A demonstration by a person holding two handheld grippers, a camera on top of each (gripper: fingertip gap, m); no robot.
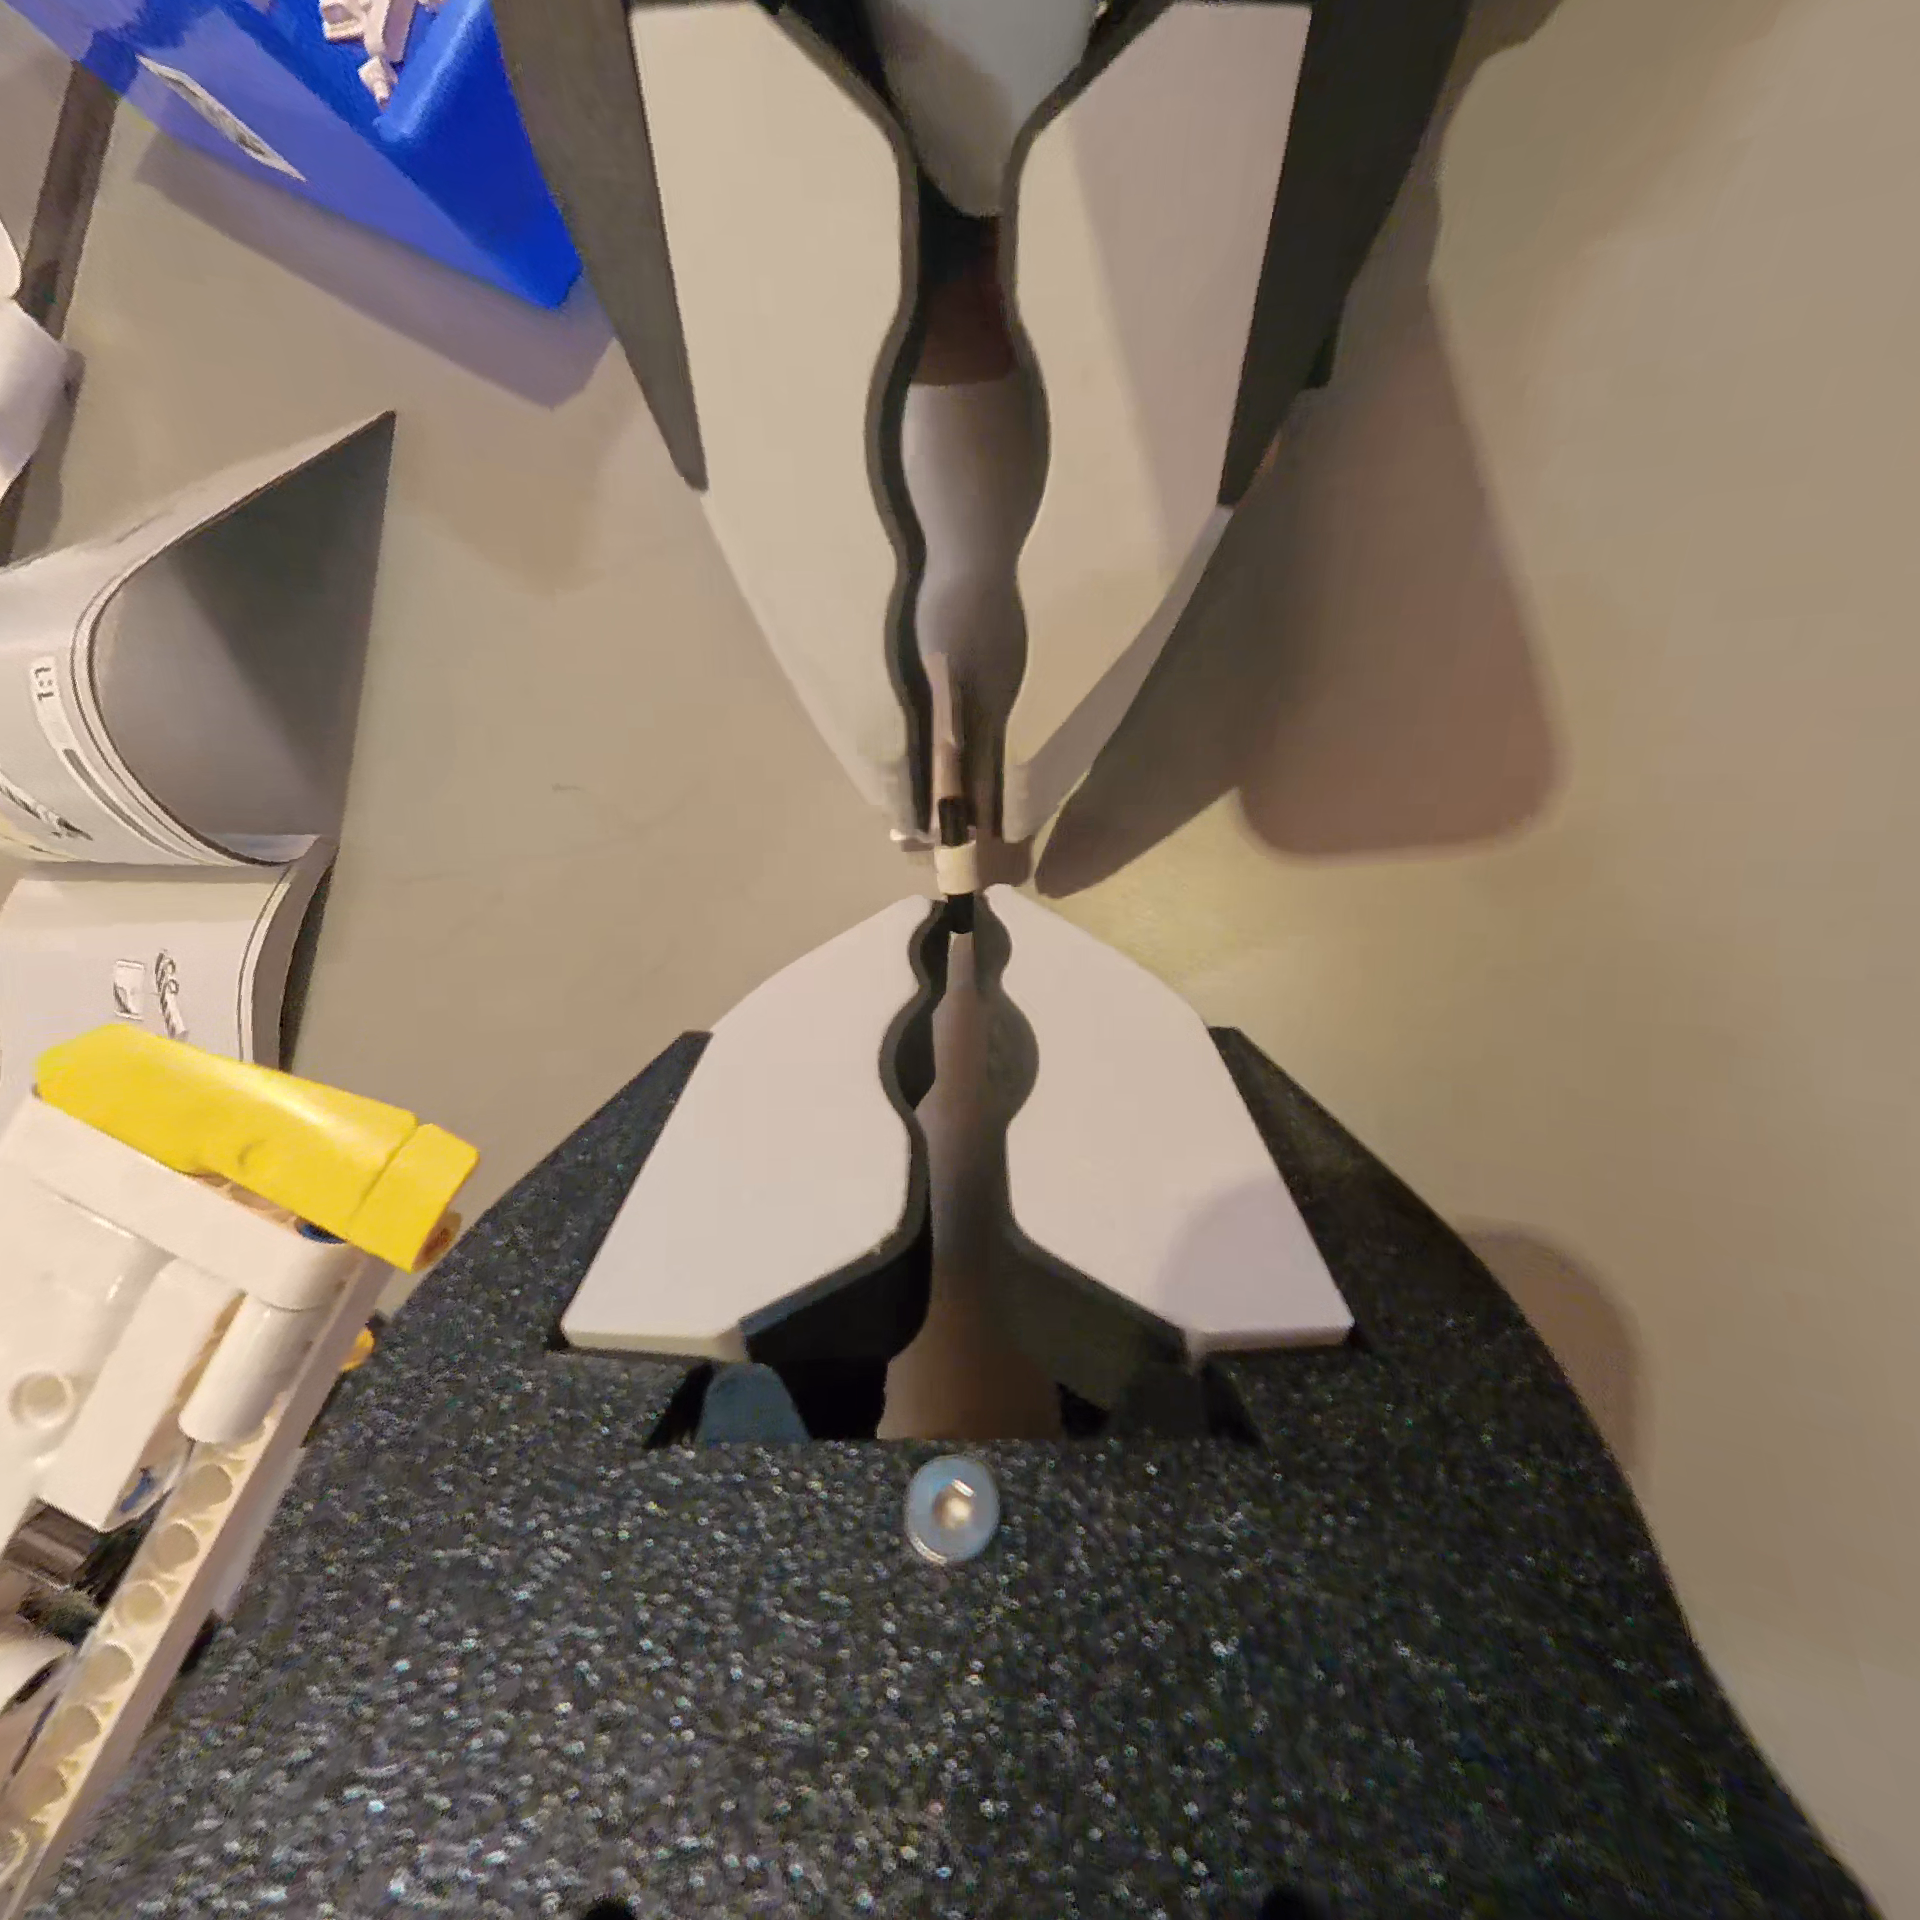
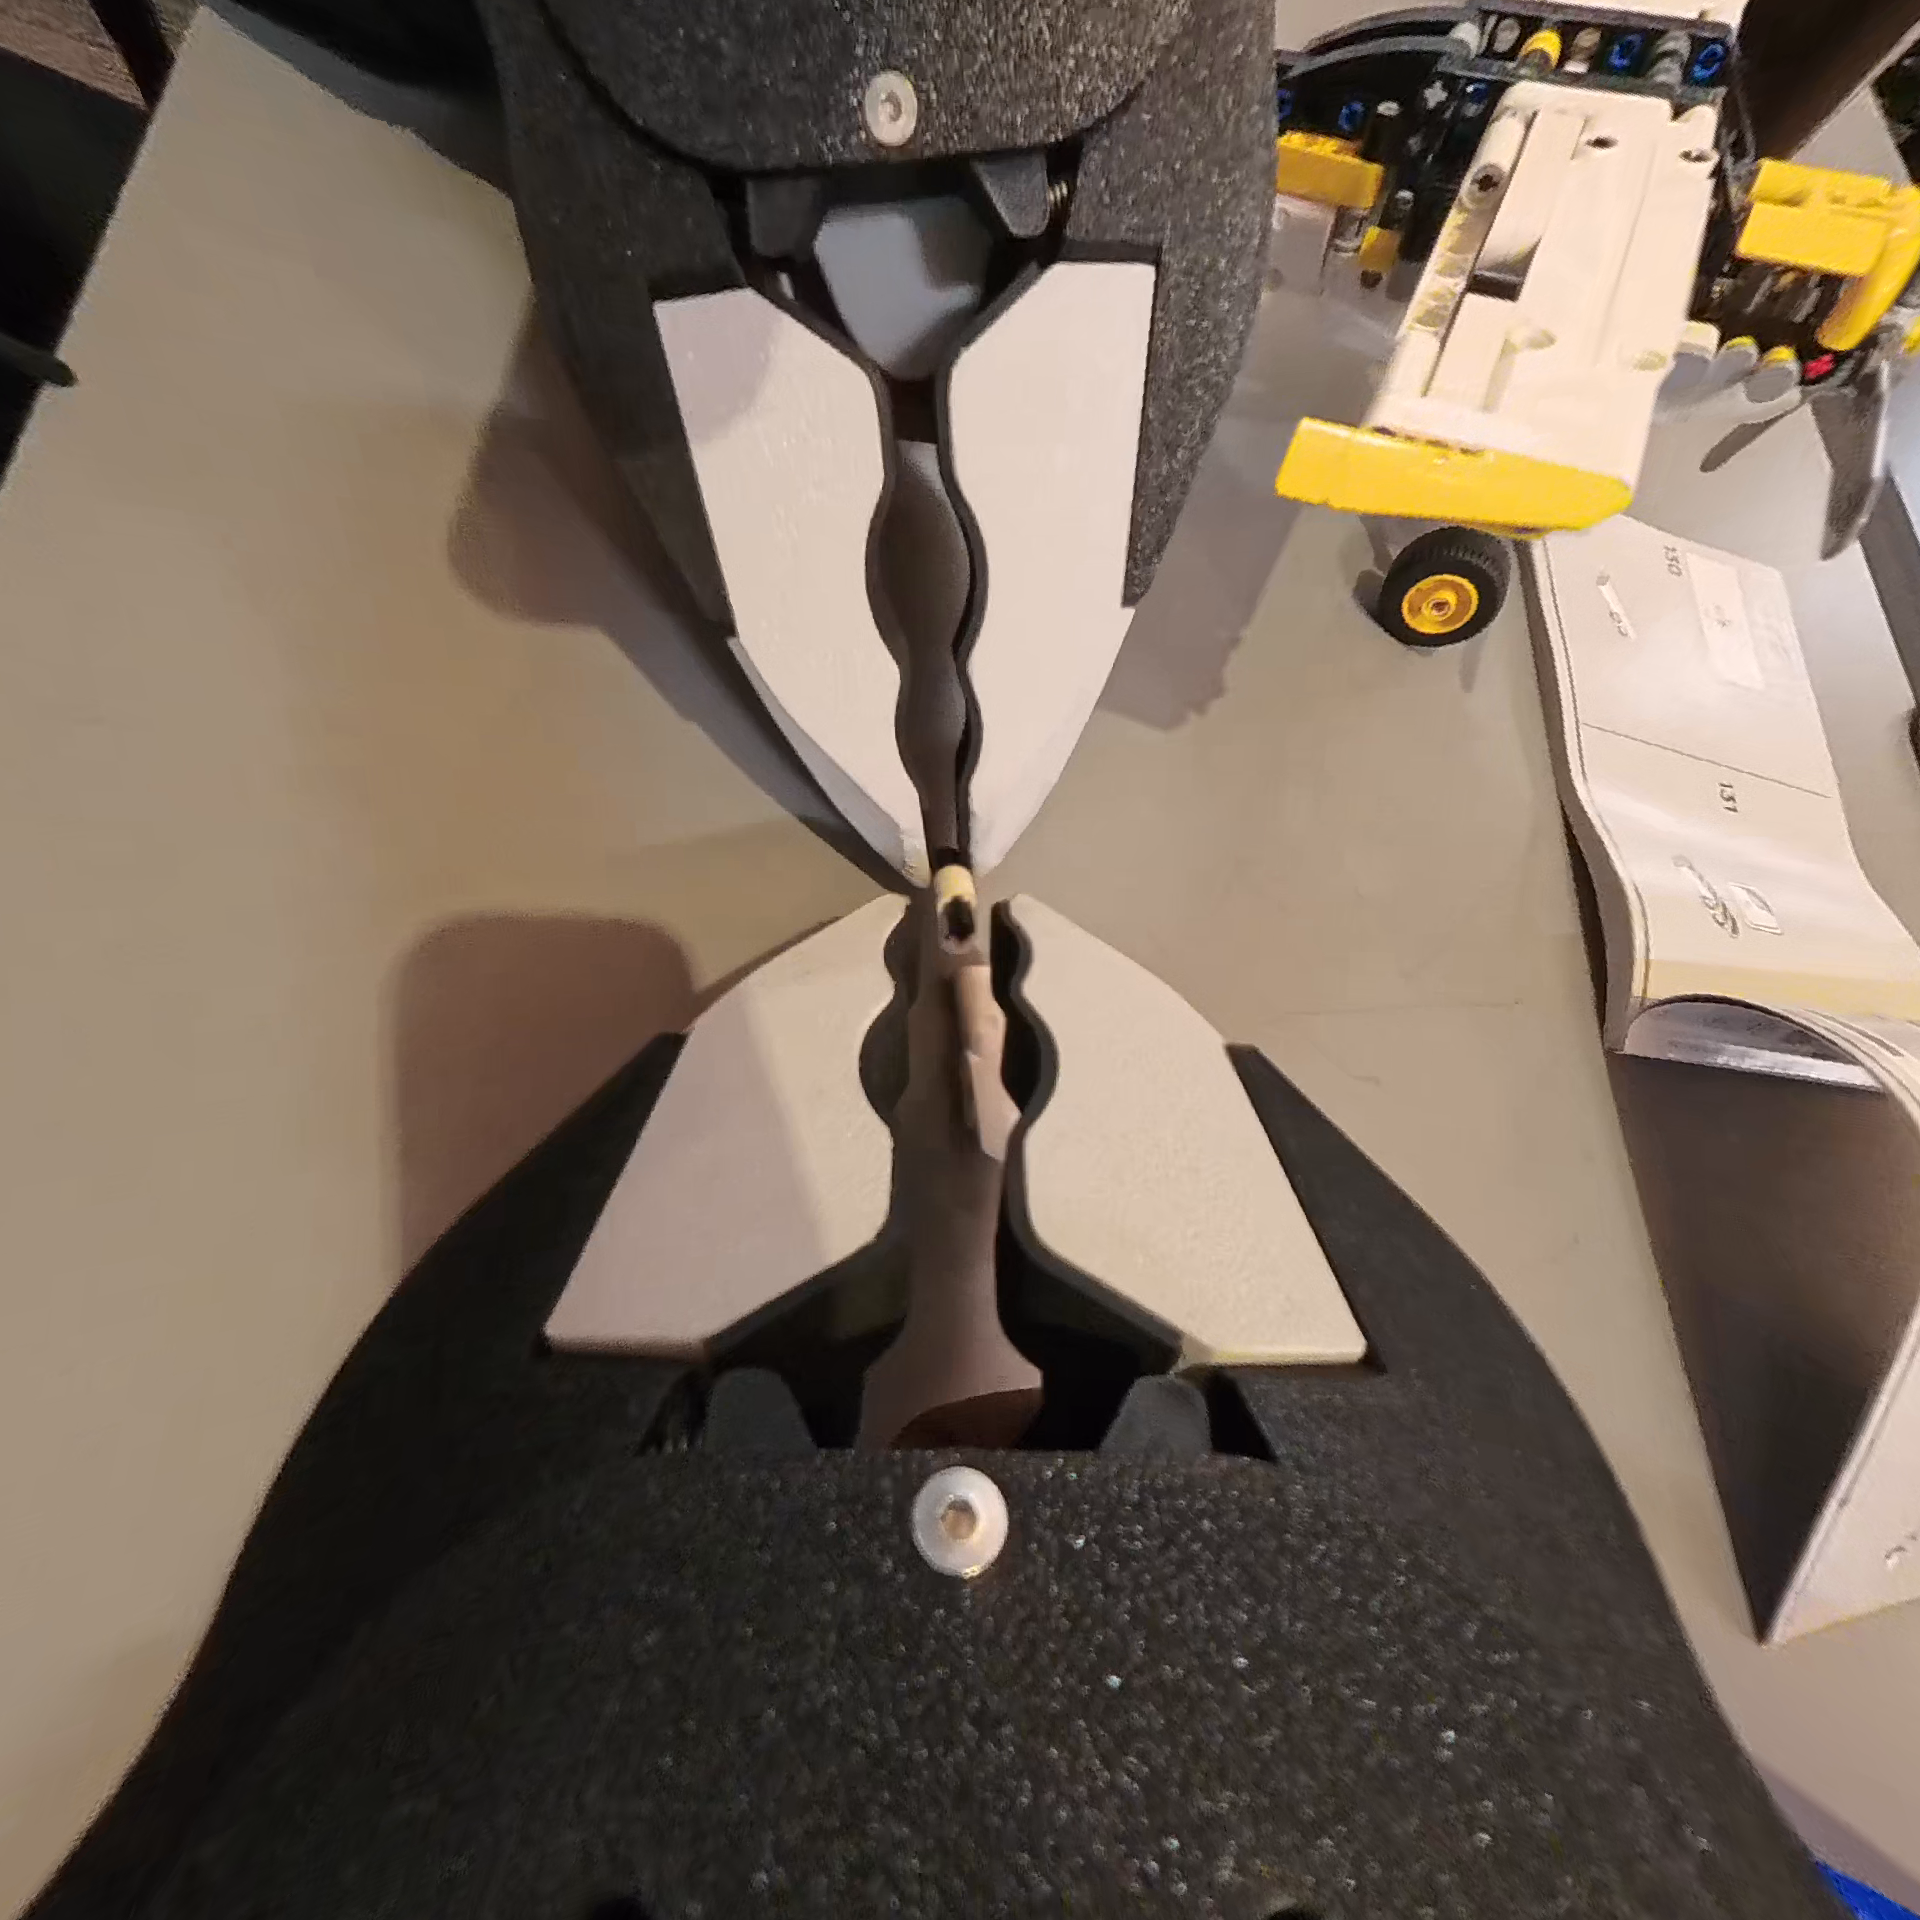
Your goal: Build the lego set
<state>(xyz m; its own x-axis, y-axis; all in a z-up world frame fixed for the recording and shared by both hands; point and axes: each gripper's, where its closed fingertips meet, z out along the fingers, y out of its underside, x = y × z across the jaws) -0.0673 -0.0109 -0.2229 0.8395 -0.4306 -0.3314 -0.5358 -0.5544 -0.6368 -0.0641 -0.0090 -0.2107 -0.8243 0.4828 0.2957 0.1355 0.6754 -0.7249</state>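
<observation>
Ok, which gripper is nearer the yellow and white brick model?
Left. The model sits right beside the left gripper, by its body; the right gripper is beyond the meeting fingertips, farther off.

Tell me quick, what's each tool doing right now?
Left tool: closed on a small black plastic pin with a cream ring.
Right tool: fingers around a slim beige plastic piece; whether it grips cannot be told.

Plain beige table (image 2: 312, 727), holds a white and yellow brick-built vehicle (image 2: 1496, 343) on black wheels, lies beside an open instruction booklet (image 2: 1714, 790), carries a blue bin (image 1: 416, 156) at the far edge.
</observation>
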